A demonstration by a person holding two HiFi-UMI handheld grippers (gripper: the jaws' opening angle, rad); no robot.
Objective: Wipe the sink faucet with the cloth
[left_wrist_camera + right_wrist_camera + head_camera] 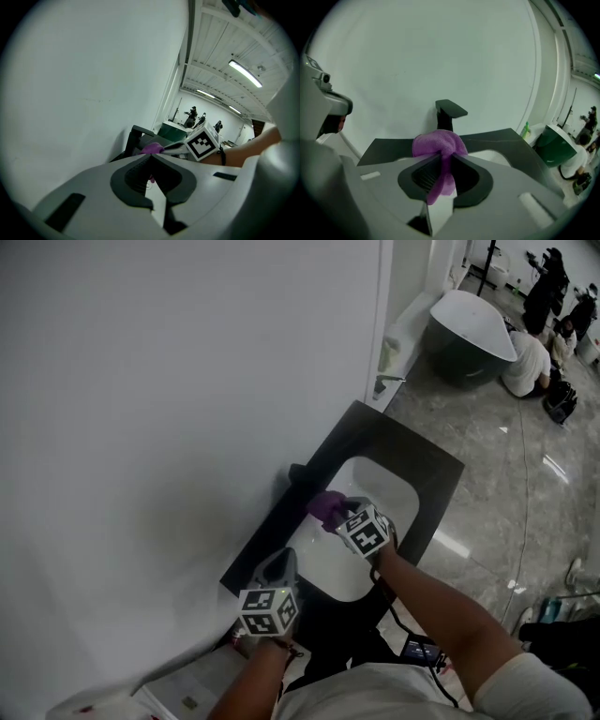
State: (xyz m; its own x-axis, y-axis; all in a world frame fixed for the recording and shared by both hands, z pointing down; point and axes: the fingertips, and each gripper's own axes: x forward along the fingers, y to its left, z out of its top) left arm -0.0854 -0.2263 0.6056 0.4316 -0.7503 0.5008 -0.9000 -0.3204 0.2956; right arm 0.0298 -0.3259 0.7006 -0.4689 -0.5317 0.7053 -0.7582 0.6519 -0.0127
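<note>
Purple cloth (439, 142) fuzzy terry; faucet (447, 114) matt black; sink basin (330, 559) glossy white.

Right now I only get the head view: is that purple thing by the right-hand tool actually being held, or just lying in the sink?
Observer: Held. The right gripper view shows the right gripper with its jaws closed on the purple cloth, a bunch puffing out past the tips.
Operator: Is it touching the tap?
Observer: The black faucet stands straight behind the bunch; whether they touch I cannot tell.
Operator: And the other tool?
Observer: The left gripper has its jaws shut on nothing and points toward the cloth.
</note>
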